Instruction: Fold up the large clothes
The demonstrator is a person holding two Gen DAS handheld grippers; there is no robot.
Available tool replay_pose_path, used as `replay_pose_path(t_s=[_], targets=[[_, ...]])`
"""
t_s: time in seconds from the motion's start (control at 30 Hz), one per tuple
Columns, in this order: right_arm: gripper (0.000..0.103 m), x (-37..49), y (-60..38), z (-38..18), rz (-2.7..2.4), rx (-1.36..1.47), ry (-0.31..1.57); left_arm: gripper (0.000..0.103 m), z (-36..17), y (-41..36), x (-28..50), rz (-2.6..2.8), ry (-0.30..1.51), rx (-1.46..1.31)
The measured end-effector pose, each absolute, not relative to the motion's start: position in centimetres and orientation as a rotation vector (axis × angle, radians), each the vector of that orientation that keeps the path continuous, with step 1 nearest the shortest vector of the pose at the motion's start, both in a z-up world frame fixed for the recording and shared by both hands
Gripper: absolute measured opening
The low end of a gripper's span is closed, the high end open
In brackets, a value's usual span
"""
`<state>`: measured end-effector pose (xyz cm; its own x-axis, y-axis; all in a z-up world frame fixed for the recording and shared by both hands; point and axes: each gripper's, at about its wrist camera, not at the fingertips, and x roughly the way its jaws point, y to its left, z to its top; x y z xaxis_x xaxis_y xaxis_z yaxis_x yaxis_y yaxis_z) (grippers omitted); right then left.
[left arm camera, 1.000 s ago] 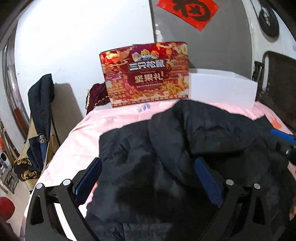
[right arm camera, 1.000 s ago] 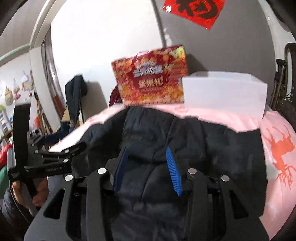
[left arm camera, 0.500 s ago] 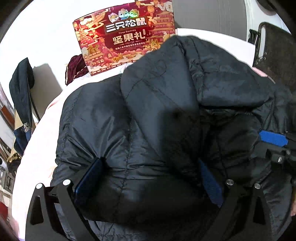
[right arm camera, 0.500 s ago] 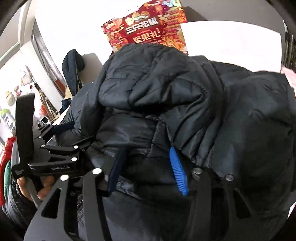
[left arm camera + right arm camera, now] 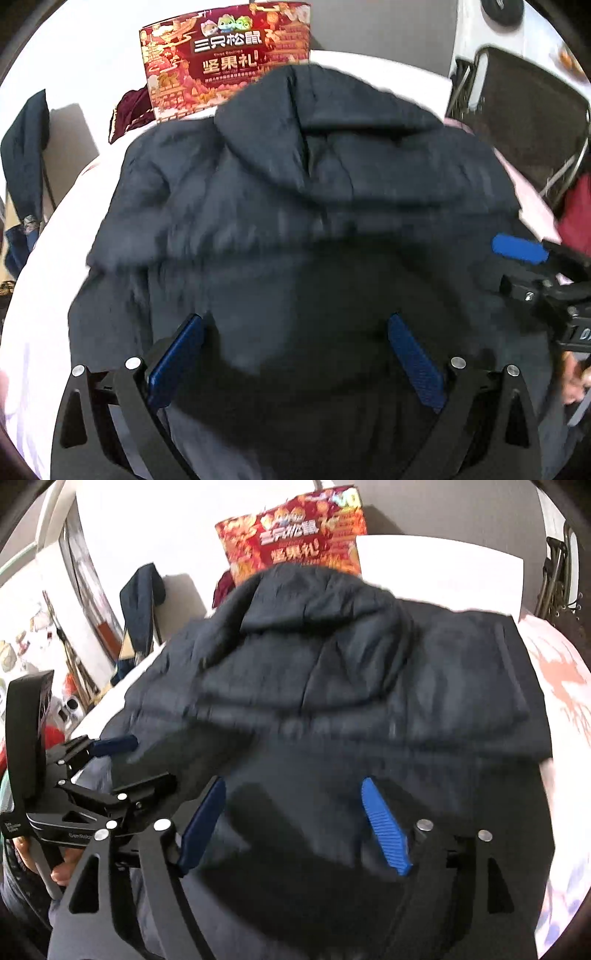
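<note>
left gripper (image 5: 295,354) spread wide, over black jacket (image 5: 295,221)

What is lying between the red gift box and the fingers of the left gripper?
Only the dark padded jacket lies there, its hood reaching up over the lower edge of the red gift box. The left wrist view shows this, above the left gripper.

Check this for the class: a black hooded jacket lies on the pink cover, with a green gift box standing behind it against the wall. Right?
Not quite. The gift box is red, not green, as the left wrist view shows. The black hooded jacket does lie on the pink cover, with the box behind it.
</note>
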<state>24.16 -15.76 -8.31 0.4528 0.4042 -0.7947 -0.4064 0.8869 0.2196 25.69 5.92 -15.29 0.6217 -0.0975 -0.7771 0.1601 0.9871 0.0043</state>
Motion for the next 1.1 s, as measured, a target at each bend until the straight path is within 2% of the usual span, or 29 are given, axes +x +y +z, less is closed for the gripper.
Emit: replay_pose_path(t_s=[0.33, 0.47, 0.6, 0.8, 1.1], targets=[[0.086, 14.3, -19.3, -8.0, 0.518, -0.1, 1.006, 0.1, -16.1, 7.4, 15.9, -0.111, 0.91, 0.086], [0.088, 9.9, -23.3, -7.0, 0.531, -0.066, 0.952, 0.1, -16.1, 8.6, 11.0, -0.099, 0.87, 0.099], [0.088, 8.5, -27.7, -3.6, 0.501, -0.004, 0.849, 0.1, -13.3, 11.6, 8.8, -0.028, 0.773, 0.093], [0.089, 9.8, -36.1, 1.7, 0.456, 0.328, 0.647, 0.1, -7.1, 18.5, 8.6, 0.054, 0.589, -0.064], [0.089, 16.7, -38.6, -1.0, 0.402, 0.454, 0.745, 0.1, -7.7, 21.4, 16.3, 0.025, 0.627, -0.142]])
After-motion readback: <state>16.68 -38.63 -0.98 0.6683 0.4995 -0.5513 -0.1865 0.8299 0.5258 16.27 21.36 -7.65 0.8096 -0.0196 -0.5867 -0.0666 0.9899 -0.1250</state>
